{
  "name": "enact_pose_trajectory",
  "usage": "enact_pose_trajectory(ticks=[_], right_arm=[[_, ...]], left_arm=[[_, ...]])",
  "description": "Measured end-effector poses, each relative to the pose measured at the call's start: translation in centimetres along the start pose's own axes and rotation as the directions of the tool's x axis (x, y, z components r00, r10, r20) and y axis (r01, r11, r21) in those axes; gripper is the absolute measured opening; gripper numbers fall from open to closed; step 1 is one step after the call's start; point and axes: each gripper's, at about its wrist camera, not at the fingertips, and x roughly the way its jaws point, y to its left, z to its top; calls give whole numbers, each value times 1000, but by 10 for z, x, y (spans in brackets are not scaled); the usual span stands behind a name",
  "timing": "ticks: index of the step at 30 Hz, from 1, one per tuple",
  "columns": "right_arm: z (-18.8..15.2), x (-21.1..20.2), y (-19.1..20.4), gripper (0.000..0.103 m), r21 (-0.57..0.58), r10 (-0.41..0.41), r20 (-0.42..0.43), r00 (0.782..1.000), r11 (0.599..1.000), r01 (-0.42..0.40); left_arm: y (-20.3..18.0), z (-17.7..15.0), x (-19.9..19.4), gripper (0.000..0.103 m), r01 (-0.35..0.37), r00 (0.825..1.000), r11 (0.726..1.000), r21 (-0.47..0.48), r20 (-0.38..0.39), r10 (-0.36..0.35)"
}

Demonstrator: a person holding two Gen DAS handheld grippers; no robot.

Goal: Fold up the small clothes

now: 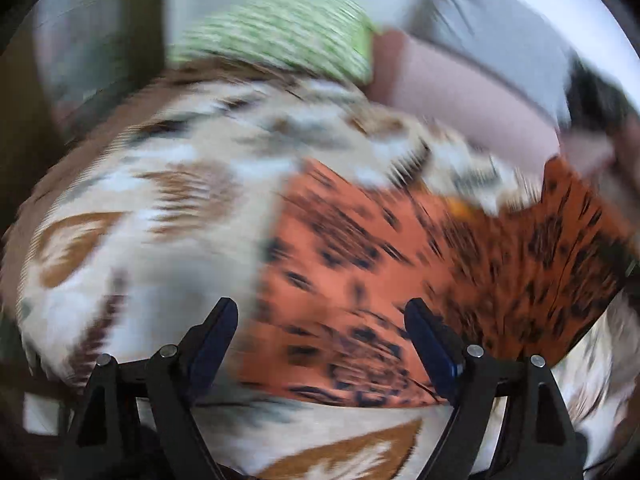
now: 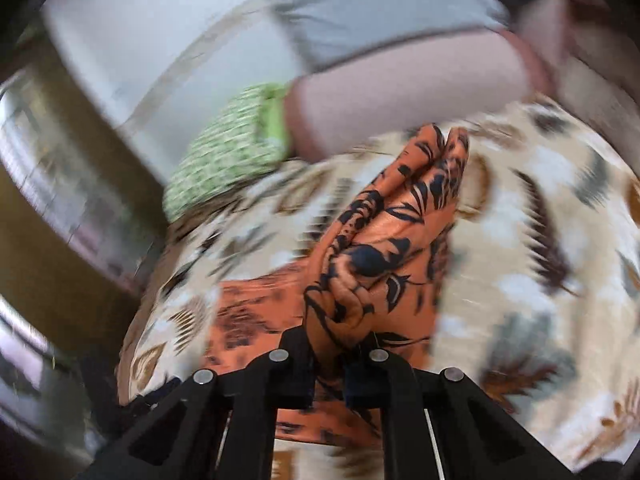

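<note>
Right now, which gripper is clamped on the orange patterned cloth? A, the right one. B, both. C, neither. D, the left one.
A: in the right wrist view the right gripper is shut on a bunched fold of the orange patterned cloth, while in the left wrist view the left gripper stands open above the cloth with nothing between its fingers.

Wide gap between the fingers of the left tongs, nothing inside, hovering over the orange patterned garment spread flat on the leaf-print bedspread. Open bedspread to the left. Right tongs clamped on a bunched fold of that garment rising straight ahead, blocking the forward path. Green checked pillow and pink pillow at the far edge.
</note>
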Motion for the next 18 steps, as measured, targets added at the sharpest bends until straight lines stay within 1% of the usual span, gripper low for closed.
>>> enact_pose_trajectory(ticks=[2,3,5,6,8,9,10,11,13,16,18], right_arm=[[-7,22,49,10,-85,46,-36,998,995,-48],[-12,31,63,10,-112,50,-52,997,992,-56],[-29,60,94,10,-162,61,-118,991,984,-80],[-40,80,106,10,-181,61,-165,984,979,-91],[-71,130,126,10,-212,47,-282,958,971,-110],[-86,151,130,10,-209,41,-338,940,971,-117],[-99,168,130,10,-202,24,-379,925,974,-108],[-105,174,130,11,-202,15,-388,921,974,-101],[-106,171,130,11,-194,23,-380,925,975,-104],[-89,155,134,10,-200,41,-352,935,973,-119],[-79,143,137,10,-215,53,-321,946,968,-127]], left_arm=[[42,8,-22,86,-21,998,996,-91,54,26],[58,8,-28,86,-31,997,992,-119,65,39],[91,8,-36,86,-35,997,984,-173,62,47],[103,6,-39,86,-32,997,980,-197,59,44],[122,0,-41,86,-35,997,971,-235,57,49],[129,-3,-40,86,-44,997,969,-244,52,59],[133,-6,-40,86,-53,997,968,-247,45,67],[139,-10,-38,86,-58,997,966,-252,33,69],[146,-14,-39,86,-52,998,964,-260,30,62],[149,-20,-36,86,-42,998,962,-269,29,51],[147,-21,-31,86,-30,999,964,-264,23,38]])
